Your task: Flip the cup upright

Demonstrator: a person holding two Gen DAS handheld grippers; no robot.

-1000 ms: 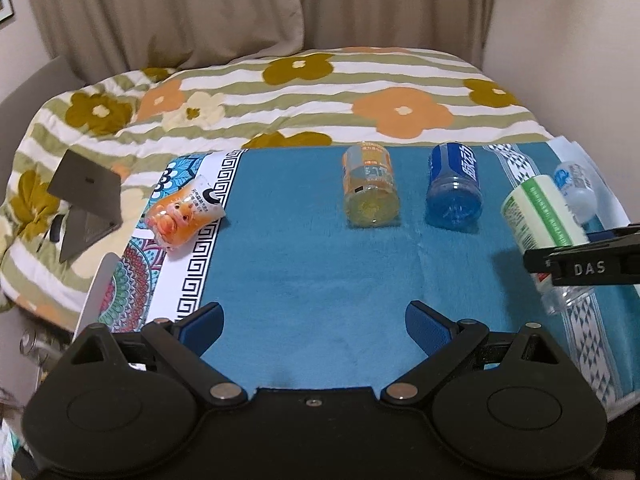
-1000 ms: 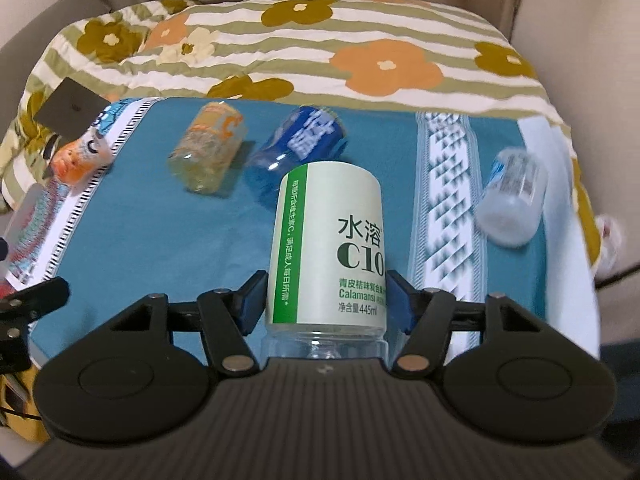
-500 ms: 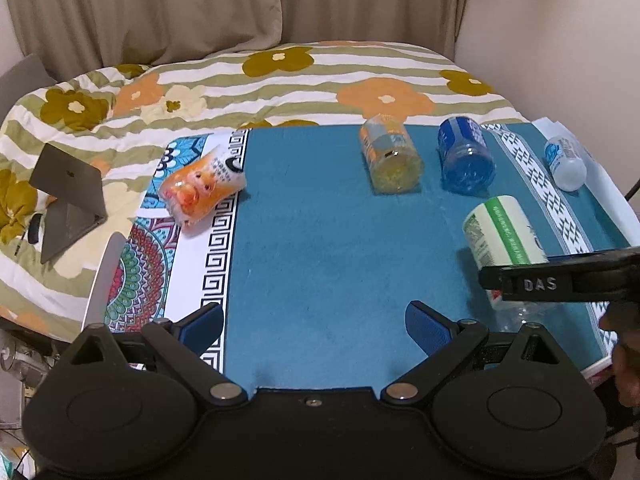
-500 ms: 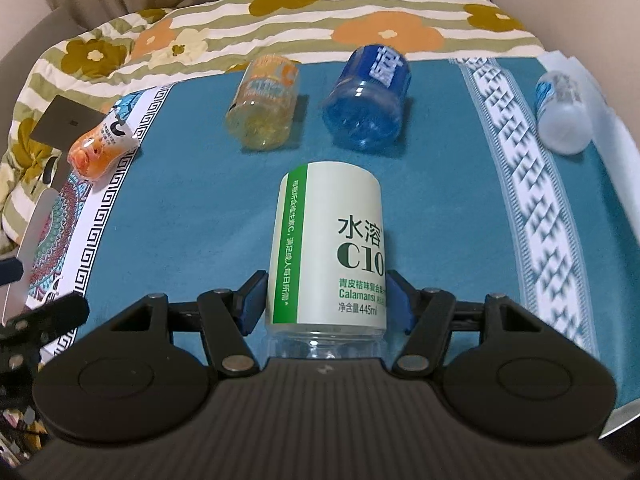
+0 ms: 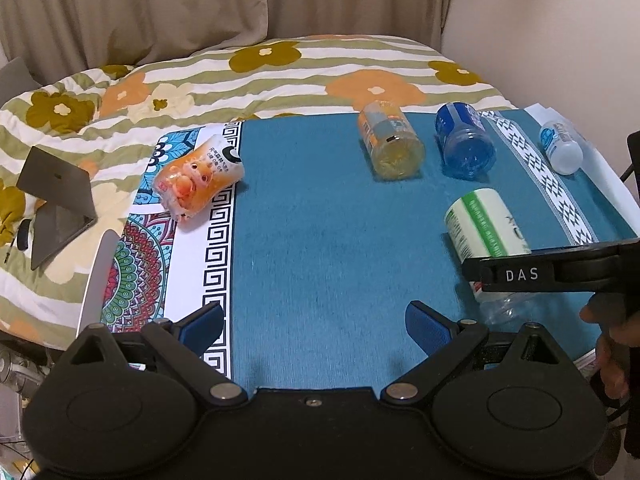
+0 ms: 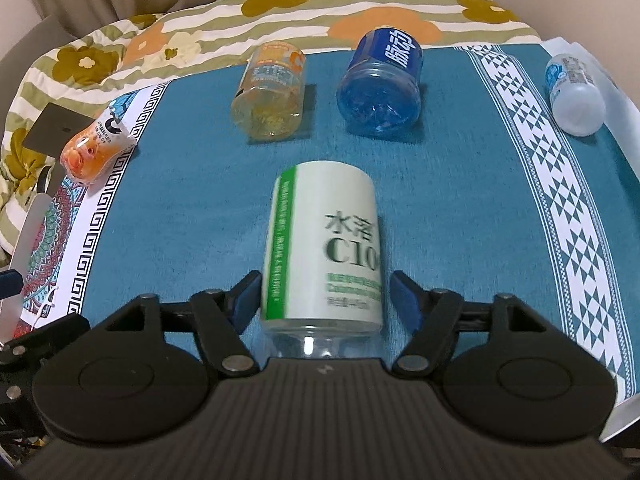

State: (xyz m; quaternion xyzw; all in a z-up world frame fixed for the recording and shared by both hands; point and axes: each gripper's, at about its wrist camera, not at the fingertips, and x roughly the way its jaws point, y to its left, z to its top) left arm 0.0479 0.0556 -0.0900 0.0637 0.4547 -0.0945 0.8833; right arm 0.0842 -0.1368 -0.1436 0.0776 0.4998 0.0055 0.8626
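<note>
While lying between the spread right gripper [image 6: 324, 294] fingers, untouched: green cup [image 6: 322, 248], apparently empty. Left gripper [image 5: 314, 322]: fingers apart, nothing between.

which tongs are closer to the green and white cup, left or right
Right. The right tongs straddle the green and white cup, a finger on either side with a small gap showing. The left tongs are open over bare blue cloth, off to the cup's left.
</note>
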